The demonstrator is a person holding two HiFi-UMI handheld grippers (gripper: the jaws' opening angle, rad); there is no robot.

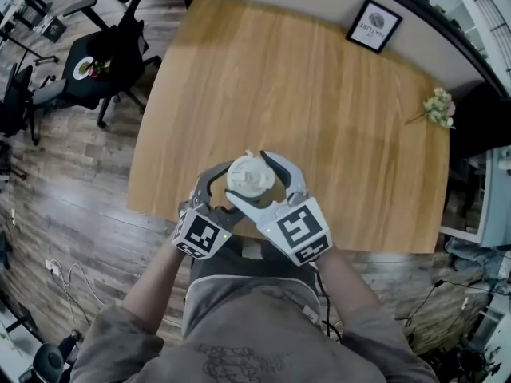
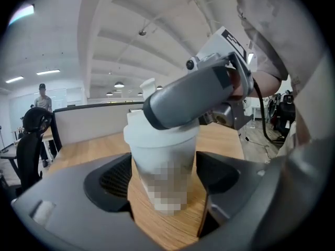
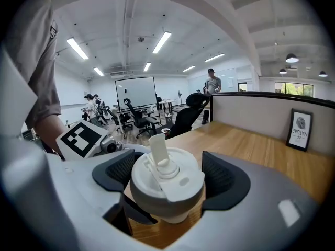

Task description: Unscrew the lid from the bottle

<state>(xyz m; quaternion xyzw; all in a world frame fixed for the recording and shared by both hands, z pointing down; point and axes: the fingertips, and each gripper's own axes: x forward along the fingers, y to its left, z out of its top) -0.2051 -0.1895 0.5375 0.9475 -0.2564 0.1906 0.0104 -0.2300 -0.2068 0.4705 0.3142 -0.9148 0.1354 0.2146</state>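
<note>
A translucent white bottle (image 2: 163,163) with a white flip-spout lid (image 1: 250,177) stands upright near the front edge of the wooden table (image 1: 319,110). My left gripper (image 2: 166,178) is open around the bottle's body, with a gap showing on each side between body and pads. In the head view the left gripper (image 1: 227,191) reaches in from the lower left. My right gripper (image 3: 172,174) is open around the lid (image 3: 167,184), its pads close to the lid's sides, the spout cap flipped up. One right-gripper finger (image 2: 191,95) crosses in front of the lid in the left gripper view.
A framed picture (image 1: 374,25) leans at the table's far edge and a sprig of pale flowers (image 1: 437,108) lies at the far right. An office chair (image 1: 108,58) stands on the floor to the left. People stand far off in the room behind.
</note>
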